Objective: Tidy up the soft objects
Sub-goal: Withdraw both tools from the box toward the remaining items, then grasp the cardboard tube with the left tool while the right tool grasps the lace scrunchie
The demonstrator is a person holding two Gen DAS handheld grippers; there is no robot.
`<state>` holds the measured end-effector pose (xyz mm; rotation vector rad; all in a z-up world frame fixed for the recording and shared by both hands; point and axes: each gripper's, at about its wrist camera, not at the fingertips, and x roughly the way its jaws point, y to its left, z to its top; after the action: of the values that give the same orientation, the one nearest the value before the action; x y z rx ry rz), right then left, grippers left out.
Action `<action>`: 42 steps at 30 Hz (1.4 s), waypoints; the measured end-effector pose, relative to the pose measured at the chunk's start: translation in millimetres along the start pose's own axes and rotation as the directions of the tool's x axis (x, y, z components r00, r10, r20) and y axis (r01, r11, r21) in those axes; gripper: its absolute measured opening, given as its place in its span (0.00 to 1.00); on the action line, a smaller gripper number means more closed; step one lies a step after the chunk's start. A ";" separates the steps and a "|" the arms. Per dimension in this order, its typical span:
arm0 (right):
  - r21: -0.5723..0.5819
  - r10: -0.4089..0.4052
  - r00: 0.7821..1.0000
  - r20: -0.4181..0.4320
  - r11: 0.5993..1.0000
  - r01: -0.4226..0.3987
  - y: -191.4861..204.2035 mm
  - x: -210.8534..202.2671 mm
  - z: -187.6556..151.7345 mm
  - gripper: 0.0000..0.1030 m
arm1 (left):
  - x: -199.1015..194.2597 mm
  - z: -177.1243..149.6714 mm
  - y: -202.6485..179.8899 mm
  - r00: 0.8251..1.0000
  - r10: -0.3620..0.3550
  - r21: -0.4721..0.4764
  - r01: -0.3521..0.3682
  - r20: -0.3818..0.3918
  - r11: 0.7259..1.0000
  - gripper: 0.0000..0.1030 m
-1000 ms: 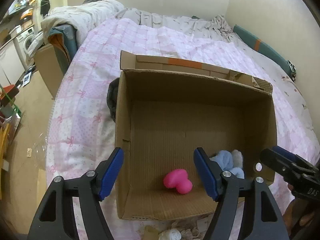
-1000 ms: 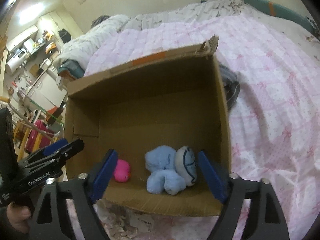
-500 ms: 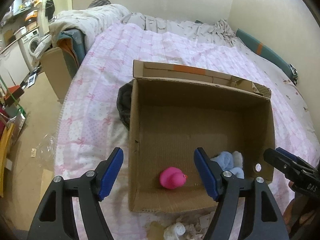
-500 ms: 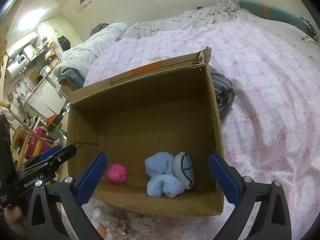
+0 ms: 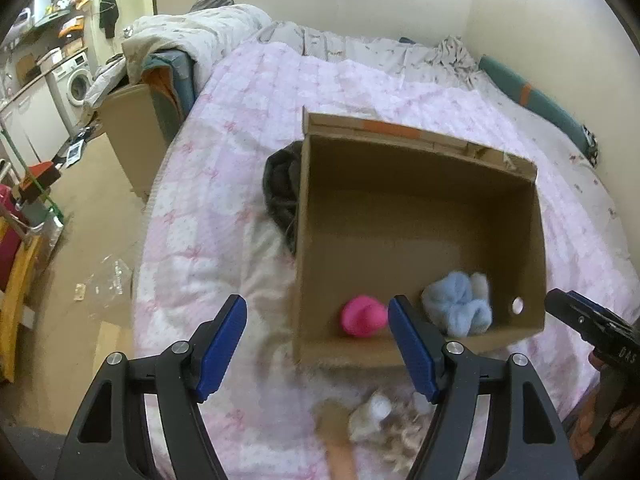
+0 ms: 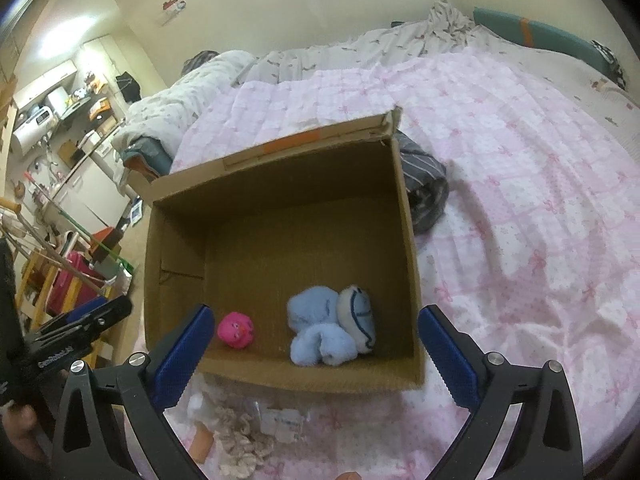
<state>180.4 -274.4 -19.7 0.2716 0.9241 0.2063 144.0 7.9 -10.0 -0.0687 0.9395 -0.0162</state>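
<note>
Both our hand-held grippers, left [image 5: 318, 346] and right [image 6: 312, 354], gape empty; pink toy [image 6: 236, 330] and blue plush [image 6: 320, 336] sit boxed. That frilly heap [image 6: 240, 436] could slip from our pads.

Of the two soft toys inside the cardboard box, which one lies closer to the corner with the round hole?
The light blue plush. It lies beside the wall with the round hole; the pink toy lies apart from it, farther along the near wall.

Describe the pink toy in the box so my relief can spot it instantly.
Find the open cardboard box on the pink bedspread. On its floor by the near wall sits the pink toy, small and round, apart from the larger blue plush.
</note>
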 end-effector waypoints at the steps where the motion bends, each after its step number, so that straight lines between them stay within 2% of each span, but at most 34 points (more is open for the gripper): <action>1: 0.006 -0.012 1.000 -0.019 1.000 0.012 -1.5 1.5 -2.9 1.00 | -0.5 -3.4 1.0 1.000 0.014 0.004 -0.014 -0.008 1.000 0.69; 4: 0.046 0.009 0.998 -0.058 0.999 -0.007 -7.1 3.2 -9.6 1.00 | 1.1 -15.6 5.6 0.998 0.029 -0.004 -0.030 -0.054 1.000 0.69; 7: 0.049 0.008 0.998 -0.057 0.999 -0.005 -7.7 -2.3 -15.4 1.00 | 3.5 -27.1 8.7 0.995 0.021 -0.018 -0.023 -0.102 1.000 0.69; 16: 0.073 0.031 0.996 -0.088 0.997 -0.025 -3.1 -14.1 -37.7 1.00 | 3.6 -53.6 8.8 0.985 0.023 -0.019 -0.027 -0.170 0.999 0.69; 20: 0.073 0.064 0.992 -0.111 0.996 -0.056 2.8 -15.4 -48.2 1.00 | 12.6 -59.1 20.5 0.977 0.042 -0.067 -0.057 -0.211 0.996 0.69; 23: 0.046 0.054 0.991 -0.125 0.998 -0.049 10.9 -11.5 -52.1 1.00 | 24.1 -63.5 30.4 0.965 0.026 -0.115 -0.058 -0.261 0.992 0.69; 26: 0.020 0.039 0.990 -0.139 0.999 -0.037 17.0 -5.1 -52.7 1.00 | 41.6 -72.0 31.2 0.937 -0.012 -0.131 -0.036 -0.348 0.991 0.67; 29: 0.019 0.036 0.988 -0.148 0.999 -0.033 18.1 -1.9 -52.9 1.00 | 60.1 -85.8 23.0 0.889 -0.092 -0.148 0.028 -0.448 0.989 0.54; 31: 0.022 0.028 0.988 -0.152 0.999 -0.025 16.8 -1.0 -53.2 1.00 | 73.5 -97.6 10.2 0.841 -0.139 -0.134 0.080 -0.523 0.988 0.47; 32: 0.025 0.025 0.988 -0.154 0.999 -0.022 16.1 -0.6 -52.9 1.00 | 77.8 -101.7 4.7 0.828 -0.141 -0.119 0.090 -0.543 0.989 0.46; 33: 0.030 0.023 0.987 -0.156 0.999 -0.019 14.9 -0.2 -52.9 1.00 | 80.9 -104.5 0.0 0.821 -0.126 -0.096 0.087 -0.556 0.992 0.45; 35: 0.046 0.035 0.987 -0.156 0.999 -0.029 13.2 0.2 -52.4 1.00 | 86.0 -108.9 -11.1 0.823 -0.068 -0.023 0.067 -0.564 0.997 0.42; 39: 0.068 0.047 0.988 -0.148 0.997 -0.037 10.3 1.0 -50.6 1.00 | 94.8 -116.6 -22.5 0.798 -0.044 0.036 0.082 -0.601 0.996 0.17; 42: 0.069 0.044 0.986 -0.159 0.997 -0.033 10.3 3.9 -51.8 1.00 | 91.4 -117.2 -19.6 0.798 -0.057 0.014 0.082 -0.600 0.997 0.07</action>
<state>140.3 -256.2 -49.0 0.3380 1.0877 0.2359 103.6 -21.7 -151.4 -0.0629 1.5785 -0.1321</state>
